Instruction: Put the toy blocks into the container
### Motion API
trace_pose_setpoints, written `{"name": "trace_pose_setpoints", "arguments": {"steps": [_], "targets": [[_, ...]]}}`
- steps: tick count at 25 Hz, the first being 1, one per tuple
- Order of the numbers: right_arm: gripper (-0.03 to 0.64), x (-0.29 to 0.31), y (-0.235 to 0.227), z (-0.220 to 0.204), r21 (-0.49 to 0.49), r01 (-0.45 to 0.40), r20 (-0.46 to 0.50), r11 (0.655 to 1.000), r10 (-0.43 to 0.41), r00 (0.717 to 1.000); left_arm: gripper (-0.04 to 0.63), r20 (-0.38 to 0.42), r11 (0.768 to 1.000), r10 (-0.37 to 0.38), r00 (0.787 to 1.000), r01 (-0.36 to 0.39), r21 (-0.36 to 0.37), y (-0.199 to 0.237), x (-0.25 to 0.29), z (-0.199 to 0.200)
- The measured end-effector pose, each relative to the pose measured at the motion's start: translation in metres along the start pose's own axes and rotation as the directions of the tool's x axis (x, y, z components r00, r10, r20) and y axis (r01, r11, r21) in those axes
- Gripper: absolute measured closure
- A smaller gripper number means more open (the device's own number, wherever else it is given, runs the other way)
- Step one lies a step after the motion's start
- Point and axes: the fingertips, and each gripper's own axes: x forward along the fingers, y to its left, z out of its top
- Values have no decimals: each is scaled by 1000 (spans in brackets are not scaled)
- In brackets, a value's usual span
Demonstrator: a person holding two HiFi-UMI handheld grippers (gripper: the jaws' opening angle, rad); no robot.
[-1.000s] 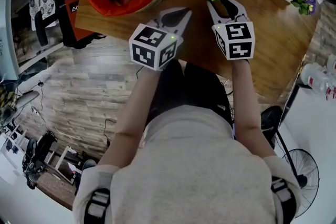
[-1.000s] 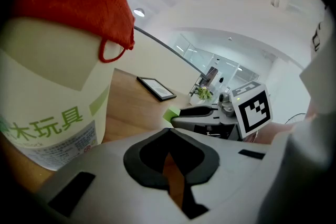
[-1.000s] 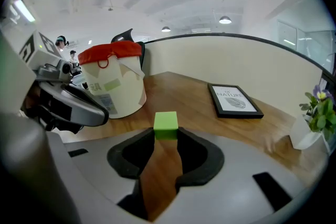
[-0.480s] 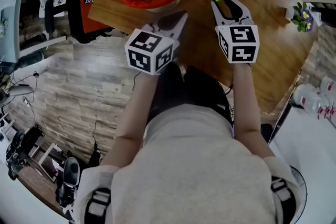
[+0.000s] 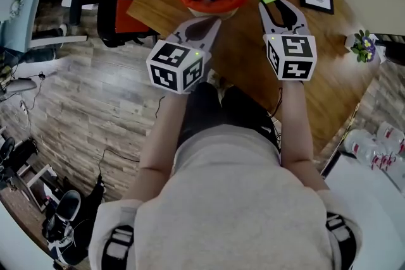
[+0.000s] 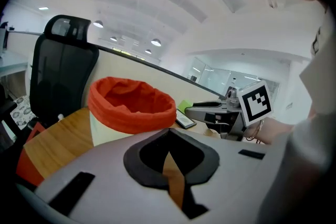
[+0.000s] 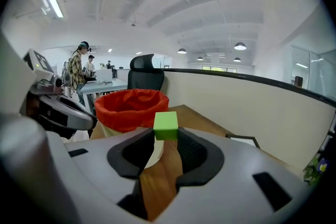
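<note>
Right tool (image 7: 167,137) pinches a small lime-green toy cube (image 7: 166,125) (at its very tips); left tool (image 6: 169,134) closed tight, empty.

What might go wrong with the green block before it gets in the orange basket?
The green block is pinched only at the very tips of the right hand-held gripper, so it might slip onto the table. The left hand-held gripper sits close to the orange basket, so the grippers might bump.
</note>
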Motion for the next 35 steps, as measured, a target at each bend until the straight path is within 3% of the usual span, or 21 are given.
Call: {"name": "trace_pose_setpoints", "arguments": {"steps": [18,35], "targets": [[465,29,68,93,-145,-150,108,978,166,980,580,132,994,111,985,-112,1,34,-59,44],[465,48,88,105,-175,-182,103,968,202,974,580,184,988,152,971,-150,-24,51,-73,52]]}}
